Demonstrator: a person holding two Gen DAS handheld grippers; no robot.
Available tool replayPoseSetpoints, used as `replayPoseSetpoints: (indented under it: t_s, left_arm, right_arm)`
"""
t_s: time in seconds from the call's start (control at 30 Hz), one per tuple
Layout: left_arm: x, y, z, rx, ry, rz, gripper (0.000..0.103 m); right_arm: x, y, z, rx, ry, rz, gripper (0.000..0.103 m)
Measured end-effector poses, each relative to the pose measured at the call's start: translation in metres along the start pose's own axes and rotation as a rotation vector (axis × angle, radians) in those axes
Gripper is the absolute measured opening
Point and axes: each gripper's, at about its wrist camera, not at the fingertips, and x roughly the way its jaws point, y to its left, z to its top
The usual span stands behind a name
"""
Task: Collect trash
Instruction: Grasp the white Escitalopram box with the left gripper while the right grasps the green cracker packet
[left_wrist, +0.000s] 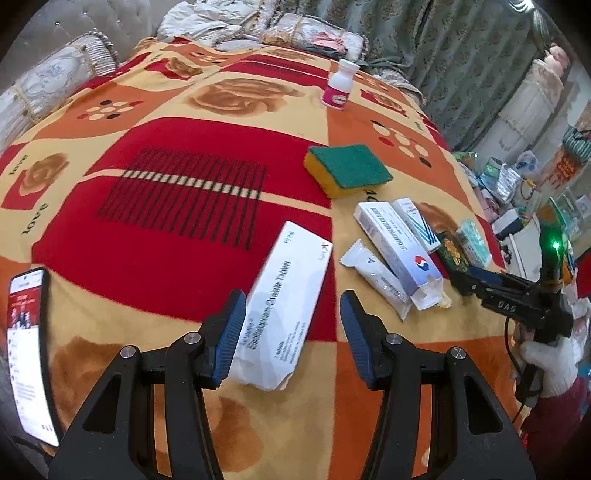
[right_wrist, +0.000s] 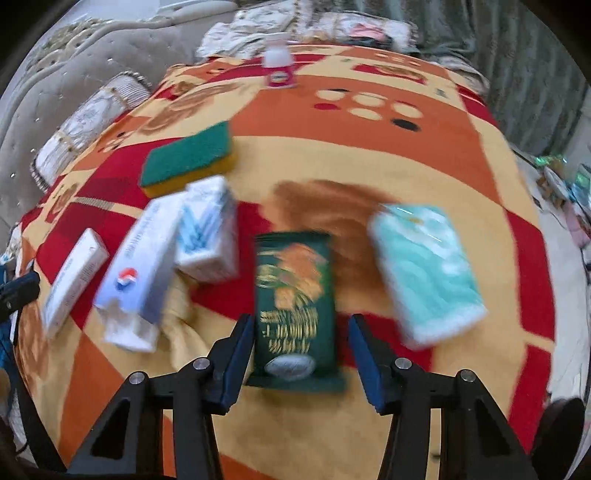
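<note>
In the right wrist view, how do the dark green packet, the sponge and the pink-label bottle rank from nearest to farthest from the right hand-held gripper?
1. Dark green packet: between the open fingers of the right hand-held gripper.
2. Sponge: farther, to the left.
3. Pink-label bottle: farthest, near the pillows.

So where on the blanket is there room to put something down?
The big red striped patch of the blanket is bare, between the phone, the sponge and the white tablet box. Bare too between the sponge and the pink bottle. Crowded: the boxes and packets near the right gripper.
</note>
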Motion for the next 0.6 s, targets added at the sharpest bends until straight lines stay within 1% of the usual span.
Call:
replayPoseSetpoints:
  t_s: [0.07, 0.13, 0.17, 0.23, 0.33, 0.4, 0.5, 0.6]
  left_arm:
    - [0.004, -0.004, 0.001, 0.013, 0.007, -0.013, 0.052]
    - [0.01, -0.009, 0.003, 0.044, 0.02, -0.021, 0.052]
    - [0.013, -0.012, 0.003, 0.062, 0.027, -0.019, 0.052]
    - [0.02, -0.015, 0.005, 0.092, 0.035, 0.0, 0.052]
    - [0.029, -0.017, 0.008, 0.142, 0.044, 0.036, 0.052]
    - [0.034, -0.017, 0.01, 0.163, 0.034, 0.06, 0.052]
    - [0.038, -0.015, 0.015, 0.168, 0.036, 0.081, 0.052]
    - [0.037, -0.011, 0.017, 0.152, 0.034, 0.074, 0.053]
  right_arm:
    - [-0.005, -0.012, -0.002, 0.042, -0.014, 0.033, 0.051]
    - [-0.008, -0.012, 0.0, 0.051, -0.038, 0.057, 0.051]
    - [-0.007, -0.008, 0.003, 0.036, -0.039, 0.058, 0.054]
    - [-0.001, 0.0, 0.007, -0.001, -0.033, 0.04, 0.057]
    - [0.009, 0.004, 0.012, -0.027, -0.029, 0.03, 0.058]
    - [0.01, 0.003, 0.013, -0.023, -0.048, 0.035, 0.058]
    - [0.011, 0.0, 0.014, -0.005, -0.06, 0.05, 0.058]
    - [0.011, 0.005, 0.013, -0.023, -0.067, 0.041, 0.058]
